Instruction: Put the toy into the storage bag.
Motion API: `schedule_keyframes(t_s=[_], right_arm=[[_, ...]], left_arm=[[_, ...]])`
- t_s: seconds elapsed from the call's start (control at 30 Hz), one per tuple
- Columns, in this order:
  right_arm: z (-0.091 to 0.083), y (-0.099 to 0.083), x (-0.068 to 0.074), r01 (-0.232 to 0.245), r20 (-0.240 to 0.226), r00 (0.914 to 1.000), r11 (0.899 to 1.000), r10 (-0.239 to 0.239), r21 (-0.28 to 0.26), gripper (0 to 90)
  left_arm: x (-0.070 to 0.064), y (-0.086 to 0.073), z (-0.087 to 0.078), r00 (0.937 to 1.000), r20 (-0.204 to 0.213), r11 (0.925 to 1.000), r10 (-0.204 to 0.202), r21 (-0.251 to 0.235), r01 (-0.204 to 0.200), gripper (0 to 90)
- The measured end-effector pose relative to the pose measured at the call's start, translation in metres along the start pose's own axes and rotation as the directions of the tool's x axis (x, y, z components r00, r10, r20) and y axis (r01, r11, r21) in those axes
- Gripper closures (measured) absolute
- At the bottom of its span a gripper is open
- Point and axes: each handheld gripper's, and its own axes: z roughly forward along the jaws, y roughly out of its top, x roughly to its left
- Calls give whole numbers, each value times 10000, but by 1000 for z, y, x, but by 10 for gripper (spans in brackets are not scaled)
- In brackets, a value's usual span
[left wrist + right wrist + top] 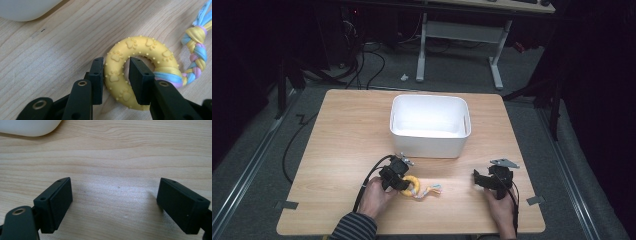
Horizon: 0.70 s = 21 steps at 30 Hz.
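Left gripper (116, 80) pinched the yellow ring toy (140, 72) across one narrow side, right gripper (115, 205) spread, idle; trailing braided rope (197, 50) might swing the ring loose if lifted.

Ring toy at the left gripper, tub beyond both

The ring (140, 75) lies on the table (342, 150), one side between the left gripper's (116, 80) fingers (96, 80); its rope tail (196, 52) trails off to their right. The tub (430, 125) sits beyond the fingers; the right gripper (115, 205) rests over bare table.
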Motion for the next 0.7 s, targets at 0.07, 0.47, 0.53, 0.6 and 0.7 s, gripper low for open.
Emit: schedule_keyframes(t_s=[0.07, 0.47, 0.53, 0.6, 0.7], right_arm=[[0, 0, 0, 2, -4, 10000, 10000, -2, 1, 132], [0, 0, 0, 20, -3, 10000, 10000, -20, 3, 132], [0, 0, 0, 29, 6, 10000, 10000, -29, 25, 132], [0, 0, 0, 23, 3, 10000, 10000, -23, 19, 132], [0, 0, 0, 26, 8, 10000, 10000, -26, 29, 132]], left_arm=[[0, 0, 0, 10000, -24, 10000, 7, -28, -7, 659], [1, -3, -13, 9999, 31, 9989, -155, -433, 157, 680], [2, -4, -15, 9998, 60, 9988, -185, -449, 187, 680], [3, -5, -16, 9997, 37, 9986, -231, -480, 233, 681], [3, -6, -20, 9996, 121, 9977, -258, -628, 265, 682]])
